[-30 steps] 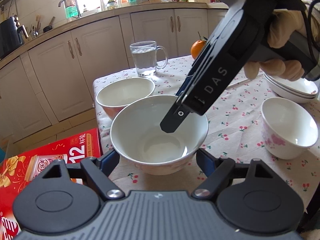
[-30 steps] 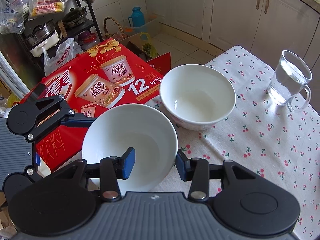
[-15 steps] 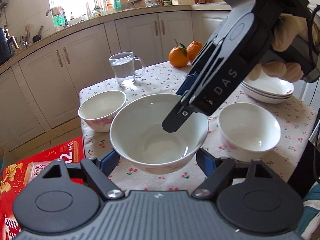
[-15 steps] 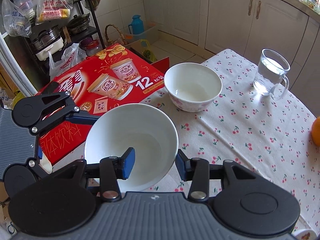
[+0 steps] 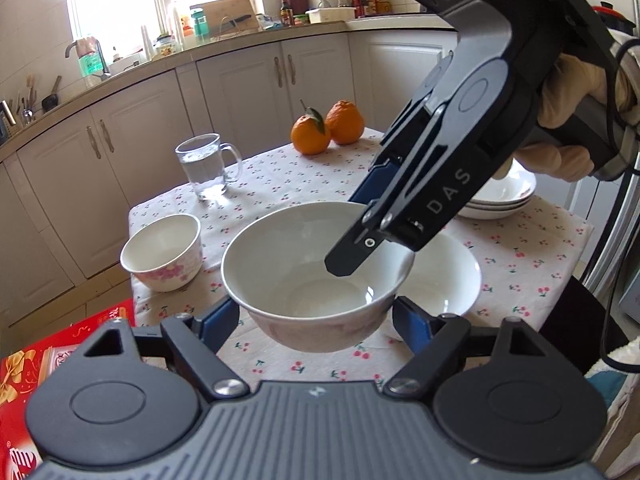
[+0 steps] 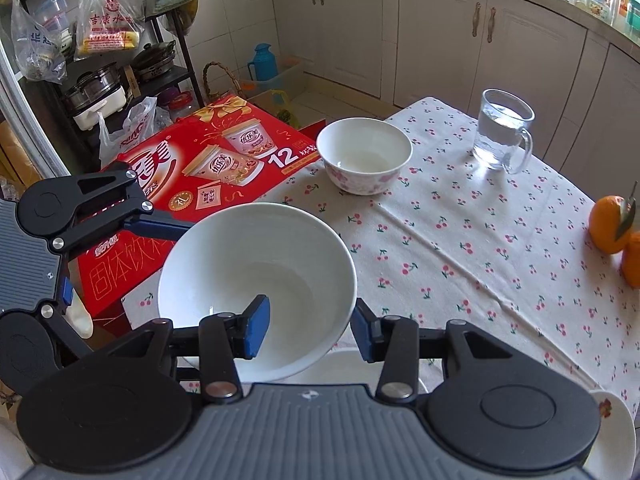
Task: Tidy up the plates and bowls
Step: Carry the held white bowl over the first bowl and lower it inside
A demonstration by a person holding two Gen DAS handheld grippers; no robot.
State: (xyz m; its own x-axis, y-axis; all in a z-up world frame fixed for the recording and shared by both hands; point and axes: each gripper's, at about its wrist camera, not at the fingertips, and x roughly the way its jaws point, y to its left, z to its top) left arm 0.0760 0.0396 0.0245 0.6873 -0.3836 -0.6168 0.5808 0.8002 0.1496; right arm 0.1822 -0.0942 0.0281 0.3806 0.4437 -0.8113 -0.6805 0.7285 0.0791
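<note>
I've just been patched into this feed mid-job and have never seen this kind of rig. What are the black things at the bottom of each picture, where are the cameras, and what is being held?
There is no robot here. A person holds one hand-held gripper in each hand, and each carries a fisheye camera looking along its two blue-padded fingers, so the black shapes at the bottom are the tool itself.

In the left wrist view, the left hand-held gripper cradles a white bowl by its sides. The right hand-held gripper pinches the bowl's rim from above, one pad inside, one outside, as the right wrist view shows.

The bowl hangs above a table with a cherry-print cloth. On the table stand a floral bowl, another white bowl, stacked plates, a glass mug of water and two oranges.
</note>
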